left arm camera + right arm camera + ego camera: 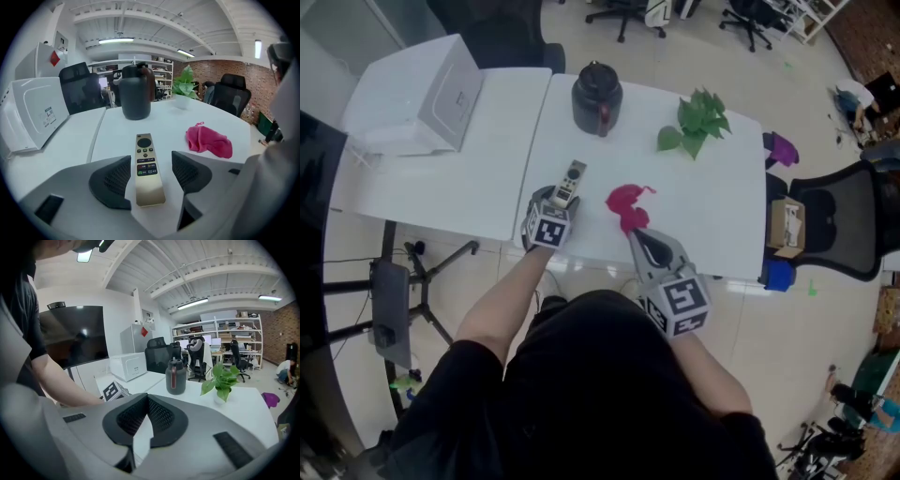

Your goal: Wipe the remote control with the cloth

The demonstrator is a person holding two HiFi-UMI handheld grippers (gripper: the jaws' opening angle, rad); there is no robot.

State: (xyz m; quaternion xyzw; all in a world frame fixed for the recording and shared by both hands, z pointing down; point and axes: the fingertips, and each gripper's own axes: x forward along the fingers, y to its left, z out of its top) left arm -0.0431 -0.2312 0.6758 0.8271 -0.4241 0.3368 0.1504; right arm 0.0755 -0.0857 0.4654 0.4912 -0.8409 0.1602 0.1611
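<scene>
A gold remote control [147, 169] [572, 181] lies flat on the white table [712, 206], buttons up. My left gripper [150, 176] [557, 199] is open and straddles the remote's near end; a gap shows between the remote and each of the pads [112, 180]. The pink cloth [627, 204] [208, 140] lies crumpled on the table to the right of the remote. My right gripper [636, 234] [146, 404] is shut with nothing in it, its tips at the cloth's near edge. The cloth is hidden in the right gripper view.
A dark jug [597, 97] [136, 91] [176, 376] stands at the table's far side, a potted plant [694, 122] [222, 378] to its right. A white box appliance [417, 94] sits on the left table. A black office chair [834, 220] stands at the right end.
</scene>
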